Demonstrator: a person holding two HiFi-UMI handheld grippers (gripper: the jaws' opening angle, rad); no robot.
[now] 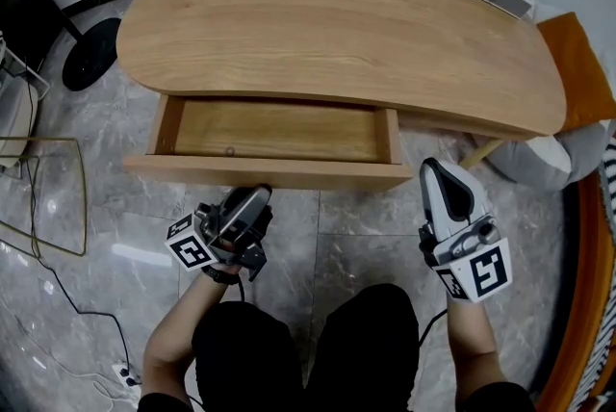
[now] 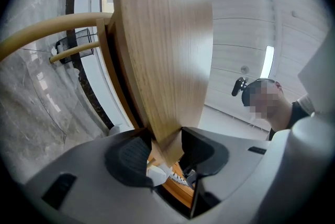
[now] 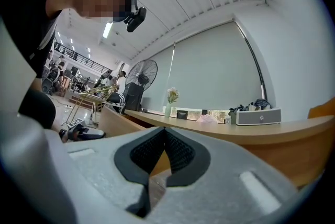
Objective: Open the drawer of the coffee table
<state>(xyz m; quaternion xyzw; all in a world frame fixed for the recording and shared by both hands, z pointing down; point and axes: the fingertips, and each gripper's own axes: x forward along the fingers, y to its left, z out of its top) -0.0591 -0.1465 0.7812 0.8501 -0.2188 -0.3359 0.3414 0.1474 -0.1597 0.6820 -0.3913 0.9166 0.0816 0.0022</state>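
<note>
Coffee table point(image 1: 337, 15): light wood, with a rounded oval top; it stood on a grey marble floor point(image 1: 87, 198).
Drawer point(image 1: 269, 171): same wood, pulled out at the near side, level, its bare bottom showing.

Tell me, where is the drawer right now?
In the head view the drawer sticks out of the near edge of the coffee table, left of centre. The left tongs grip its front panel from below.

drawer point(image 1: 279, 133) hollow open from above, tabletop point(image 1: 337, 25) overhanging its back, floor point(image 1: 322, 227) free in front
</note>
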